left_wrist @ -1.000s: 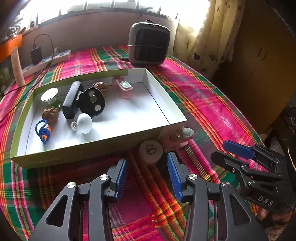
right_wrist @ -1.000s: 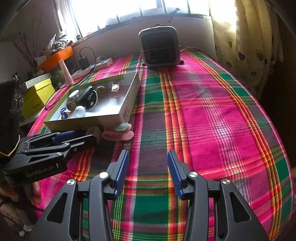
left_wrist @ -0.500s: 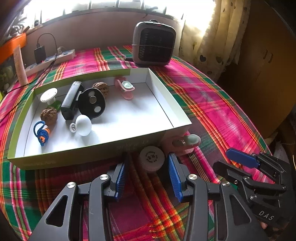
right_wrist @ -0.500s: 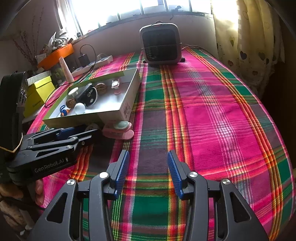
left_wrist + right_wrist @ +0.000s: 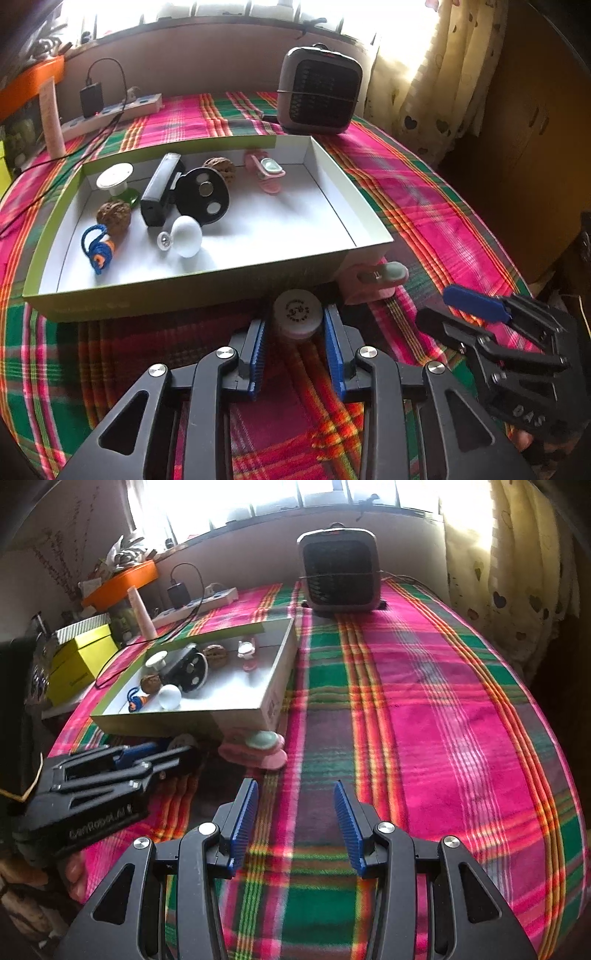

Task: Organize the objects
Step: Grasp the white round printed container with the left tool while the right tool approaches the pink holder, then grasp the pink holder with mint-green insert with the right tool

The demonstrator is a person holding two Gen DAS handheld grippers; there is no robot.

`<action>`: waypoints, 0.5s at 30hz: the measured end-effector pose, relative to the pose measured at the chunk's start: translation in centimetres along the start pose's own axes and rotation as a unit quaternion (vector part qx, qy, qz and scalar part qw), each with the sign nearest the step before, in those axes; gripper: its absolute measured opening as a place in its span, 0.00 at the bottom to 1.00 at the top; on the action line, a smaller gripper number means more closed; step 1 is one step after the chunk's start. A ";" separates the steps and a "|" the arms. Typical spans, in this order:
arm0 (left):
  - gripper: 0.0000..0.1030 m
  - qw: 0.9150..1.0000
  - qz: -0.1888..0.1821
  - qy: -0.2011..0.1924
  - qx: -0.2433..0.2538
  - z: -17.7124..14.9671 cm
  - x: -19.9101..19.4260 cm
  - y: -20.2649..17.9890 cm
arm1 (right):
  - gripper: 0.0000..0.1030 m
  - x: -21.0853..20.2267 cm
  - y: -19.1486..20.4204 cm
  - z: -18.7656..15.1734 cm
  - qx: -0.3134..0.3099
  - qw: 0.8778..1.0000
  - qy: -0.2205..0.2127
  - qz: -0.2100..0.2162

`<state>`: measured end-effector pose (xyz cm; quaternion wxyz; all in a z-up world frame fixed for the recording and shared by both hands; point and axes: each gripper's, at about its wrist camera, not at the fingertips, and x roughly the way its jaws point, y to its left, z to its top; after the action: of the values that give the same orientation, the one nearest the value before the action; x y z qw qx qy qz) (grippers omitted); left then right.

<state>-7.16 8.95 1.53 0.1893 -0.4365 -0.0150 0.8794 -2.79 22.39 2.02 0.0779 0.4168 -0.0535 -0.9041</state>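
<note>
A small round white jar (image 5: 297, 312) stands on the plaid cloth just before the front wall of the green-rimmed white box (image 5: 207, 284). My left gripper (image 5: 295, 319) is closing on the jar, with its blue pads against the jar's two sides. A pink clip with a pale green top (image 5: 384, 275) lies at the box's front right corner. My right gripper (image 5: 295, 794) hovers open over bare cloth with nothing between its fingers. It shows at the right of the left wrist view (image 5: 436, 306). From the right wrist view the left gripper (image 5: 177, 751) hides most of the jar.
Inside the box lie two walnuts, a black disc (image 5: 201, 195), a white knob (image 5: 186, 236), a blue cord and another pink clip. A grey heater (image 5: 319, 96) and a power strip (image 5: 110, 114) stand at the back. A yellow box (image 5: 81, 661) sits far left.
The left gripper slid forward around the jar and its jaws narrowed onto it. The right gripper stayed where it was, still open.
</note>
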 end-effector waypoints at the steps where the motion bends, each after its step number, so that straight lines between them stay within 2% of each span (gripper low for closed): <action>1: 0.26 1.000 0.001 0.000 -0.002 -0.1 -0.1 0.2 | 0.43 0.1 0.1 0.2 -0.003 1.000 -0.001 0.003; 6: 0.26 1.000 0.006 0.000 -0.009 -0.6 -0.9 1.4 | 0.43 1.1 1.0 1.3 -0.021 0.999 0.003 0.028; 15: 0.26 1.000 0.013 -0.001 -0.021 -1.3 -1.8 3.3 | 0.43 2.0 1.9 2.0 -0.061 0.998 0.001 0.023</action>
<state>-6.24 5.12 1.49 0.1684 -0.4397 -0.0278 0.8818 -5.43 20.16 2.13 0.1236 0.4105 -0.0078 -0.9034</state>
